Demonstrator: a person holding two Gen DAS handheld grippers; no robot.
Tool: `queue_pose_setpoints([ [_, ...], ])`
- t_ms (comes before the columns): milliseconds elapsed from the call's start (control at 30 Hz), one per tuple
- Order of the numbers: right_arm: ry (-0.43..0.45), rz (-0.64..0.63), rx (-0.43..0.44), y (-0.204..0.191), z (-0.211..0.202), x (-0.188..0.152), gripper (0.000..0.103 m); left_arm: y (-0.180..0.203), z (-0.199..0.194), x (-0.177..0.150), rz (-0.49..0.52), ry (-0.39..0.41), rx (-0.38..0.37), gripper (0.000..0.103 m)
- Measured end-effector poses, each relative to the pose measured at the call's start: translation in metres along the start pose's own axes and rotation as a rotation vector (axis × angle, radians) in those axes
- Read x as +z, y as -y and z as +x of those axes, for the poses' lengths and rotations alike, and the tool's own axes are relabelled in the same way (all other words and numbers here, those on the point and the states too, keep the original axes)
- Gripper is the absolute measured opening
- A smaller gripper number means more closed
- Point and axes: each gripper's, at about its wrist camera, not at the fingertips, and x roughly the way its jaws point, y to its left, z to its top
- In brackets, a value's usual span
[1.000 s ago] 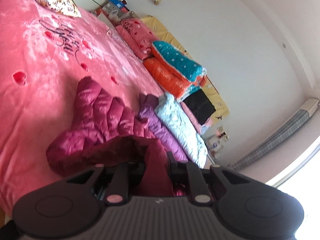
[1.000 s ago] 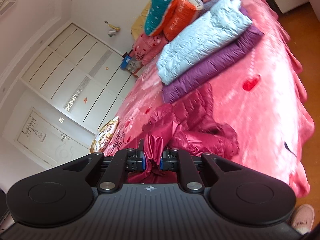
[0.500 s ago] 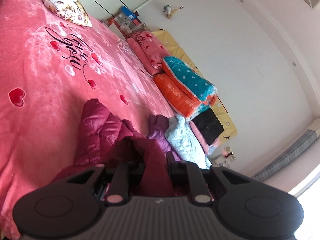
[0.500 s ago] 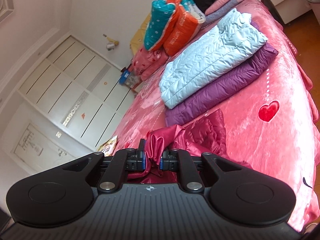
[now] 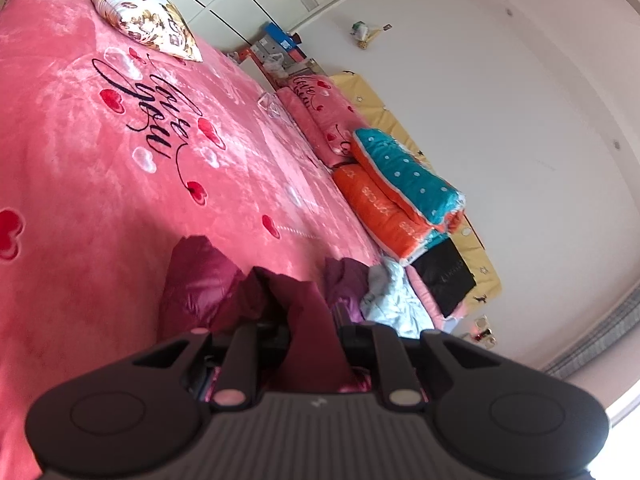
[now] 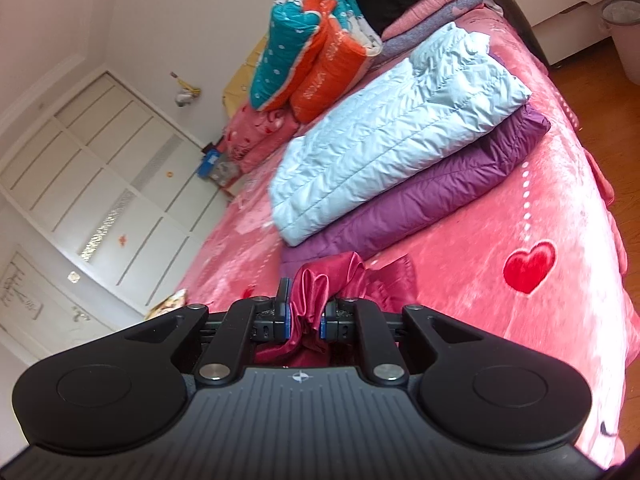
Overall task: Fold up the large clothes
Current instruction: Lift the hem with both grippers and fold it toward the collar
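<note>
1. While both tongs clamp the same maroon puffer jacket (image 5: 204,280), it hangs bunched at the near edge of the pink bedspread (image 5: 100,184), toward six o'clock in each wrist view.
2. The left gripper (image 5: 310,320) is closed on a dark maroon fold of the jacket, which rises between its fingers and hides the pads.
3. At about nine o'clock from that fold, a quilted part of the jacket rests on the bedspread.
4. The right gripper (image 6: 305,312) pinches a shiny, gathered bunch of the jacket's lining between its blue-edged pads.
5. Just beyond the right gripper, toward twelve o'clock, lies a folded purple jacket (image 6: 432,200) with a folded pale blue jacket (image 6: 392,136) stacked on top of it.
6. In the left view, the same stack shows at three o'clock from the held fold, just beside it.
7. Farther up, at one o'clock in the left view, a teal and orange quilt (image 5: 400,192) sits along the bed's far side.
8. A floral pillow (image 5: 140,16) lies at eleven o'clock in the left view, well apart from the jacket.
</note>
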Motion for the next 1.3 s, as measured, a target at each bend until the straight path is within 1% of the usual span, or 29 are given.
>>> queue_pose_setpoints([
  [133,-0.002,-0.005,-0.039,0.006,0.021,0.004,0.014,-0.004,0.028,0.008,0.015,0.0,0.024,0.014],
  [267,-0.008,-0.035,-0.077,0.004,0.043,0.005,0.014,-0.011,0.059,0.014,0.018,-0.003,0.053,0.014],
  [400,-0.024,-0.068,-0.116,0.007,0.062,0.007,0.014,-0.023,0.085,0.019,0.005,-0.021,0.099,0.014],
  [433,-0.032,-0.067,-0.121,0.008,0.068,0.007,0.014,-0.027,0.09,0.019,0.006,-0.026,0.113,0.015],
  [533,-0.055,-0.069,-0.134,0.011,0.084,0.008,0.015,-0.034,0.1,0.02,0.006,-0.04,0.135,0.021],
  [600,-0.062,-0.075,-0.142,0.011,0.092,0.006,0.017,-0.038,0.1,0.02,-0.001,-0.037,0.133,0.035],
  [633,-0.064,-0.079,-0.141,0.011,0.094,0.005,0.018,-0.038,0.099,0.021,0.004,-0.028,0.128,0.039],
  [700,-0.066,-0.089,-0.144,0.01,0.098,0.003,0.022,-0.036,0.094,0.025,0.026,0.01,0.142,0.061],
  [733,-0.068,-0.087,-0.145,0.011,0.099,0.002,0.023,-0.035,0.091,0.027,0.037,0.03,0.142,0.066],
  [767,-0.071,-0.081,-0.144,0.012,0.101,0.001,0.025,-0.033,0.087,0.029,0.054,0.058,0.143,0.076],
  [800,-0.072,-0.076,-0.139,0.013,0.101,0.001,0.027,-0.03,0.08,0.031,0.08,0.093,0.154,0.082],
  [833,-0.068,-0.073,-0.137,0.015,0.101,0.002,0.029,-0.027,0.075,0.033,0.104,0.118,0.165,0.084],
  [867,-0.063,-0.07,-0.142,0.015,0.102,0.003,0.032,-0.024,0.069,0.035,0.13,0.136,0.169,0.085],
  [933,-0.051,-0.062,-0.14,0.015,0.099,0.004,0.049,-0.021,0.058,0.038,0.156,0.147,0.177,0.085],
  [967,-0.042,-0.05,-0.137,0.014,0.101,0.006,0.065,-0.021,0.052,0.037,0.164,0.146,0.18,0.085],
  [1000,-0.026,-0.042,-0.135,0.013,0.1,0.008,0.074,-0.02,0.046,0.036,0.176,0.14,0.179,0.085],
  [1067,0.016,-0.052,-0.139,0.01,0.092,0.011,0.081,-0.018,0.036,0.029,0.212,0.124,0.187,0.085],
  [1133,0.046,-0.083,-0.142,0.005,0.081,0.016,0.087,-0.018,0.025,0.018,0.253,0.096,0.204,0.085],
  [1167,0.059,-0.101,-0.142,0.003,0.074,0.017,0.091,-0.019,0.02,0.011,0.265,0.082,0.209,0.085],
  [1200,0.072,-0.122,-0.138,0.002,0.064,0.018,0.096,-0.022,0.013,0.004,0.271,0.07,0.214,0.085],
  [1233,0.084,-0.147,-0.136,0.001,0.053,0.018,0.099,-0.025,0.007,-0.003,0.272,0.061,0.217,0.085],
  [1300,0.11,-0.207,-0.154,0.003,0.029,0.013,0.1,-0.035,-0.005,-0.018,0.254,0.039,0.214,0.085],
])
